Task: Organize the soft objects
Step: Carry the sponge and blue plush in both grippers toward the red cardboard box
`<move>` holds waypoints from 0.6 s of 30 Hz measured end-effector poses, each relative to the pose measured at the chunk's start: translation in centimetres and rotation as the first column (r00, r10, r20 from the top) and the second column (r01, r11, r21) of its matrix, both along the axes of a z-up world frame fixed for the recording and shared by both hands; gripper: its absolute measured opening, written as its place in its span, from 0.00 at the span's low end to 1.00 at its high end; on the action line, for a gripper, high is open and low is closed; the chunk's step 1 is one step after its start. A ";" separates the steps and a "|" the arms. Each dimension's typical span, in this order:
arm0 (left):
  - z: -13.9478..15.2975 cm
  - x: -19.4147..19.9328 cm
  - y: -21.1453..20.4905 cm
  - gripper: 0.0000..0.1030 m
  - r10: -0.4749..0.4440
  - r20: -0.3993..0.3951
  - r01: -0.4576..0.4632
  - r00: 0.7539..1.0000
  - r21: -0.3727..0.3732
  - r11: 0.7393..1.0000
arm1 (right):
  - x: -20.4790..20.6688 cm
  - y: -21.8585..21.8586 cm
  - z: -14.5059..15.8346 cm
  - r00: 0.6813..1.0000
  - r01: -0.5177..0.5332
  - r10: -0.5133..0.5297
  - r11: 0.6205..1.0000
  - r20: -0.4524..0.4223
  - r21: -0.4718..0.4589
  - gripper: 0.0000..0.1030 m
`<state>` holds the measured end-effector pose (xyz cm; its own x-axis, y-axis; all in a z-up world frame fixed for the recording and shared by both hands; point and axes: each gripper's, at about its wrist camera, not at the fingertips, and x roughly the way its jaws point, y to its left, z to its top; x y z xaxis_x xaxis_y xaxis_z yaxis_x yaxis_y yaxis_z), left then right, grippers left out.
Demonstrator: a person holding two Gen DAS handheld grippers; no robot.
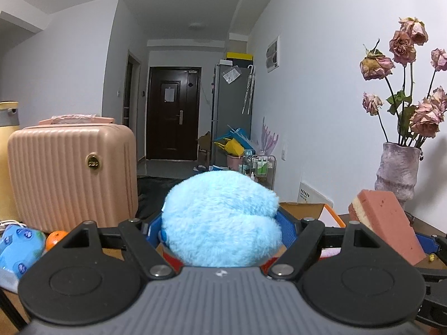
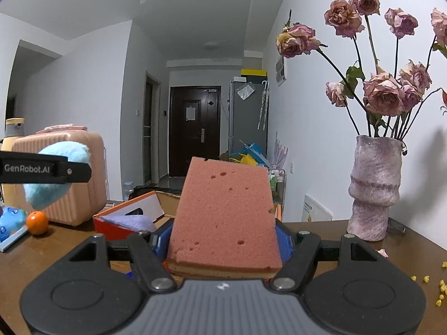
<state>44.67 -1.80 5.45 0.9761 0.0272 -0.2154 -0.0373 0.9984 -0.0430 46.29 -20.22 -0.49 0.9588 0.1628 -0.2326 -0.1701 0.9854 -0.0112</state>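
Observation:
My left gripper (image 1: pixel 220 223) is shut on a fluffy light-blue plush (image 1: pixel 220 220) and holds it above the table; the plush also shows at the left of the right wrist view (image 2: pixel 56 176). My right gripper (image 2: pixel 223 237) is shut on a pink sponge with a yellow base (image 2: pixel 223 215), held upright above the table; the sponge shows at the right of the left wrist view (image 1: pixel 388 220). An open orange box (image 2: pixel 131 215) with a purple cloth (image 2: pixel 128 222) inside lies on the table just behind the sponge.
A pink ribbed case (image 1: pixel 72 173) stands at the left on the wooden table (image 2: pixel 335 231). An orange (image 2: pixel 37 222) and a blue patterned pack (image 1: pixel 19 248) lie beside it. A vase of dried roses (image 2: pixel 374 187) stands at the right by the wall. Yellow crumbs (image 2: pixel 440 293) lie at the right.

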 end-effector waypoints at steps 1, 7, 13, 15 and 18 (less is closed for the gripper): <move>0.0 0.3 0.0 0.76 0.000 -0.001 0.000 1.000 0.001 1.000 | 0.4 0.0 0.0 1.000 0.001 -0.001 1.000 -0.003 -0.001 0.68; 0.0 2.2 -0.3 0.76 -0.013 0.002 0.013 1.000 0.016 1.000 | 2.3 0.2 -0.3 1.000 0.001 -0.002 1.000 -0.014 -0.014 0.68; 0.1 3.9 -0.6 0.76 -0.009 0.005 0.008 1.000 0.034 0.999 | 4.0 0.7 -0.4 1.000 0.000 -0.001 1.000 -0.014 -0.026 0.68; 0.2 4.6 -0.7 0.76 -0.009 0.003 0.009 1.000 0.035 0.999 | 4.5 0.9 -0.4 1.000 0.003 -0.003 1.000 -0.014 -0.029 0.68; 0.2 5.8 -0.9 0.76 -0.020 -0.003 0.020 1.000 0.029 0.999 | 5.4 0.9 -0.4 1.000 0.010 -0.010 0.999 -0.016 -0.032 0.68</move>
